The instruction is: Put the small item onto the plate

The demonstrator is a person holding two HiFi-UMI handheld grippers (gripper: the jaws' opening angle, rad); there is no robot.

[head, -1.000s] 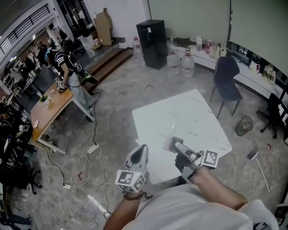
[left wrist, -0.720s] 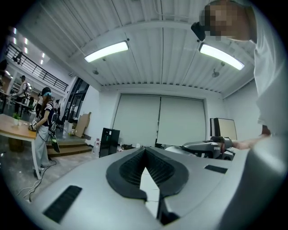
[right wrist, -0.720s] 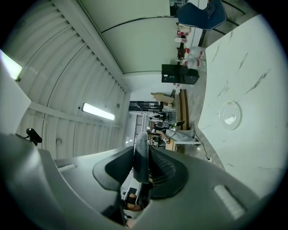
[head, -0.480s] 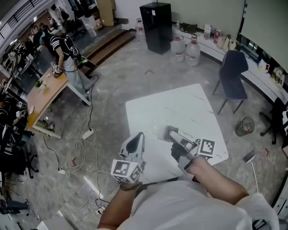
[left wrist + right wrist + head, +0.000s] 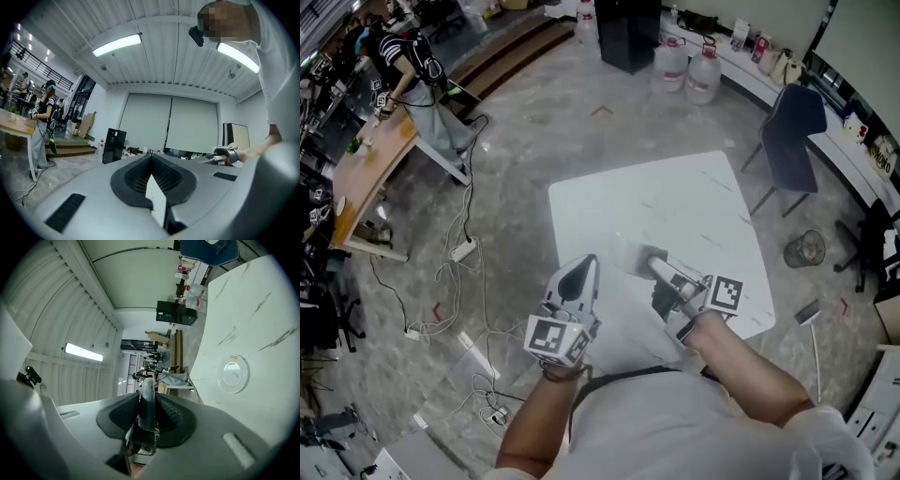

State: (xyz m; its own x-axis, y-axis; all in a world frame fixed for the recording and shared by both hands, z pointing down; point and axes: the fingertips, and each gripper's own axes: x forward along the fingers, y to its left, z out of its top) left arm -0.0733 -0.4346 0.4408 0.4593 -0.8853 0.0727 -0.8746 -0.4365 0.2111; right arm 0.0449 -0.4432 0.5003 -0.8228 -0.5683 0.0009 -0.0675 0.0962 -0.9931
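Observation:
My right gripper is shut on a small flat grey item, which stands on edge between its pads. It hovers over the white marbled table. The clear round plate lies on the table ahead of the jaws, apart from the item. In the head view the plate is only a faint ring just beyond the item. My left gripper is shut on nothing at the table's near left edge and points out into the room.
A blue chair stands at the table's far right corner, with a waste bin beside it. Cables and a power strip lie on the floor to the left. A person stands at a wooden desk far left.
My right gripper has carried the grey item forward over the table, closer to the plate. The left gripper has kept its place beside it, still shut.

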